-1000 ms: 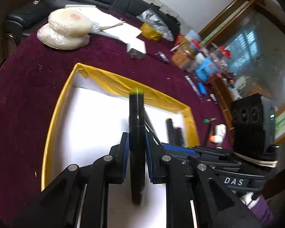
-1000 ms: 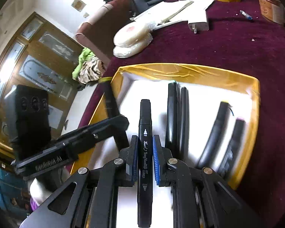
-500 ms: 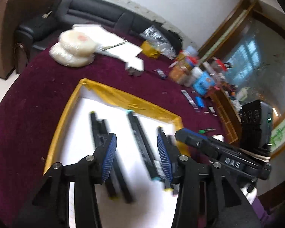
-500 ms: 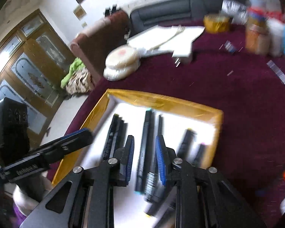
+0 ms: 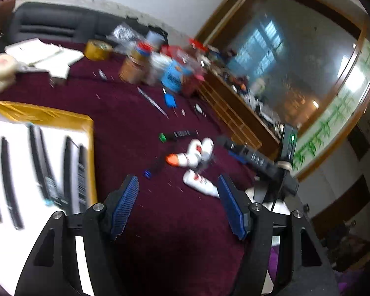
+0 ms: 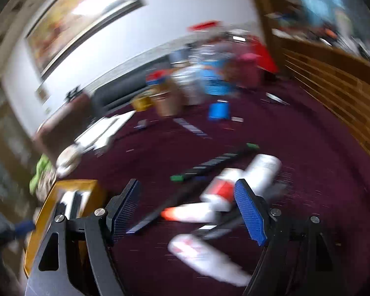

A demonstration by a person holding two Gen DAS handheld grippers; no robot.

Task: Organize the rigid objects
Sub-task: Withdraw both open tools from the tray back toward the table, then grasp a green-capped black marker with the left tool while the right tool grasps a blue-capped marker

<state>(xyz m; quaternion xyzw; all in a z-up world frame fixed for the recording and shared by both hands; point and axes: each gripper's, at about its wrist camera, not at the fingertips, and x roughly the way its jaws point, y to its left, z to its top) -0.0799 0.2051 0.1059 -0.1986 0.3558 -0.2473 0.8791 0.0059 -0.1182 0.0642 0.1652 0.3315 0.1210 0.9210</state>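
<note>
Both our grippers are empty right now: left gripper (image 5: 177, 206) and right gripper (image 6: 188, 211) have just been opening their jaws, nothing between the pads. Six black markers (image 5: 71, 167) lie side by side in the yellow-rimmed tray (image 5: 44, 116) — that part's done. Left on the maroon cloth (image 5: 140, 113): about four white tubes (image 6: 207, 212) and two or three dark markers (image 6: 214, 161) — blur makes counting iffy.

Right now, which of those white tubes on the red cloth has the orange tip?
The middle tube, pointing left towards the yellow-edged tray. Only its tip is orange; the other white tubes show red markings.
</note>
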